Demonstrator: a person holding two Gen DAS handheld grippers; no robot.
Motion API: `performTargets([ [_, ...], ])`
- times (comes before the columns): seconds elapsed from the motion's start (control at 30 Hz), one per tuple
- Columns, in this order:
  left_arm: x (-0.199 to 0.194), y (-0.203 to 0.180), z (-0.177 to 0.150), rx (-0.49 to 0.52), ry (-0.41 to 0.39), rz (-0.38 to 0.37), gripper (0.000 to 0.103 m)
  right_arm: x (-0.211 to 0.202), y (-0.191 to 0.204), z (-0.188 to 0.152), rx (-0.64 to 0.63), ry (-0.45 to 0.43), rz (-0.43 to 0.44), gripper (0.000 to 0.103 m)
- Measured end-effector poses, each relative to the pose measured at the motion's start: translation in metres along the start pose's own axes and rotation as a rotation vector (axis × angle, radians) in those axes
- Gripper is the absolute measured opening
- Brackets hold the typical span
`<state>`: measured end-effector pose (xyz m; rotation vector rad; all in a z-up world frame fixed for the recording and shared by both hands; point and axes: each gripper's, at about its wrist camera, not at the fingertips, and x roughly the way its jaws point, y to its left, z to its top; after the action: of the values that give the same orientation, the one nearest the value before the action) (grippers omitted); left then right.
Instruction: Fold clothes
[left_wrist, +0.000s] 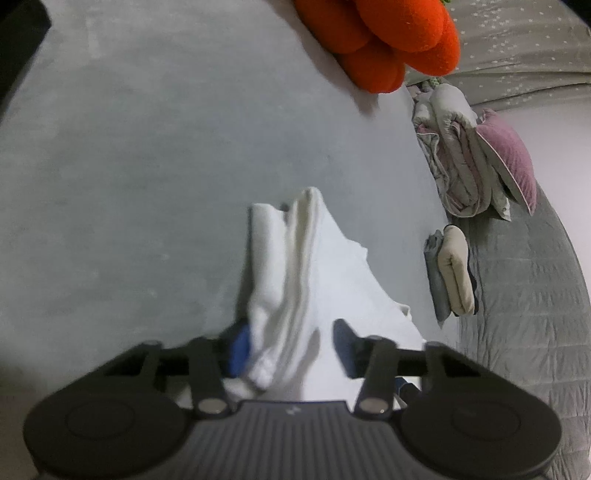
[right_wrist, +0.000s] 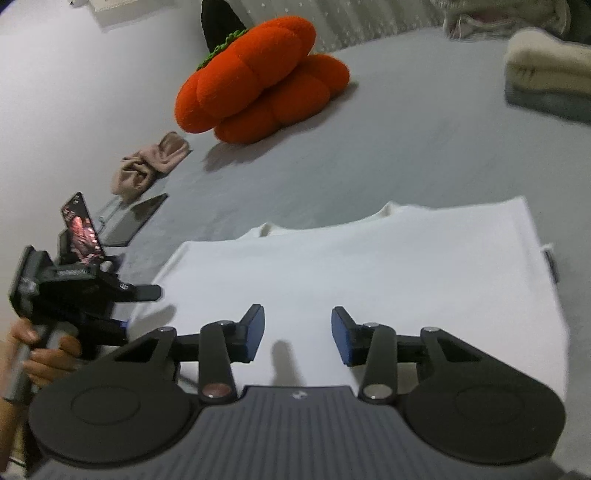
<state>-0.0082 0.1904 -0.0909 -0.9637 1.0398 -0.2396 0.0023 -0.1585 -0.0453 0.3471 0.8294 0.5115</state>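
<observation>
Risk 1: left gripper (left_wrist: 291, 347) has its fingers apart with a bunched fold of the white cotton T-shirt (right_wrist: 351, 273) between them, touching only the left pad, so any pull could slip it and drop the fold. Shirt lies flat on the grey bedsheet (left_wrist: 129, 166). Right gripper (right_wrist: 297, 334) hovers over it, fingers apart, holding nothing. Room: left is crowded by a propped phone (right_wrist: 83, 229) and dark tablet (right_wrist: 133, 221); orange plush pumpkin (right_wrist: 258, 81) behind; folded beige stack (left_wrist: 456, 273) right. Centre open.

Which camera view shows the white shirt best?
The right wrist view: the white shirt lies spread flat, most of its outline visible. The left wrist view shows only a bunched, blurred part near the fingers.
</observation>
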Motion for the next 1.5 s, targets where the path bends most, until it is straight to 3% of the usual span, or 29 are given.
performTargets([
  [0.53, -0.025, -0.066, -0.003, 0.127, -0.032, -0.09, 0.021, 0.0, -0.009, 0.003, 0.095, 0.058, 0.087, 0.046],
  [0.7, -0.016, -0.112, -0.018, 0.22, -0.01, -0.131, 0.021, -0.009, -0.024, 0.005, 0.206, 0.038, 0.12, 0.051],
  [0.87, 0.005, -0.134, -0.031, 0.26, 0.028, -0.147, 0.021, -0.018, -0.043, 0.006, 0.358, 0.019, 0.173, 0.054],
  [1.03, 0.028, -0.137, -0.043, 0.272, 0.068, -0.171, 0.025, -0.027, -0.065, 0.005, 0.529, -0.009, 0.23, 0.056],
  [1.17, 0.048, -0.134, -0.049, 0.279, 0.079, -0.263, 0.036, -0.032, -0.082, 0.002, 0.66, -0.024, 0.28, 0.058],
  [1.33, 0.063, -0.107, -0.046, 0.178, 0.094, -0.396, 0.046, -0.038, -0.103, -0.003, 0.822, -0.041, 0.342, 0.058],
  [1.4, 0.063, -0.098, -0.047, 0.153, 0.106, -0.453, 0.047, -0.04, -0.107, -0.002, 0.857, -0.047, 0.359, 0.058],
  [1.5, 0.062, -0.095, -0.048, 0.184, 0.103, -0.461, 0.047, -0.043, -0.106, 0.0, 0.85, -0.042, 0.359, 0.059],
])
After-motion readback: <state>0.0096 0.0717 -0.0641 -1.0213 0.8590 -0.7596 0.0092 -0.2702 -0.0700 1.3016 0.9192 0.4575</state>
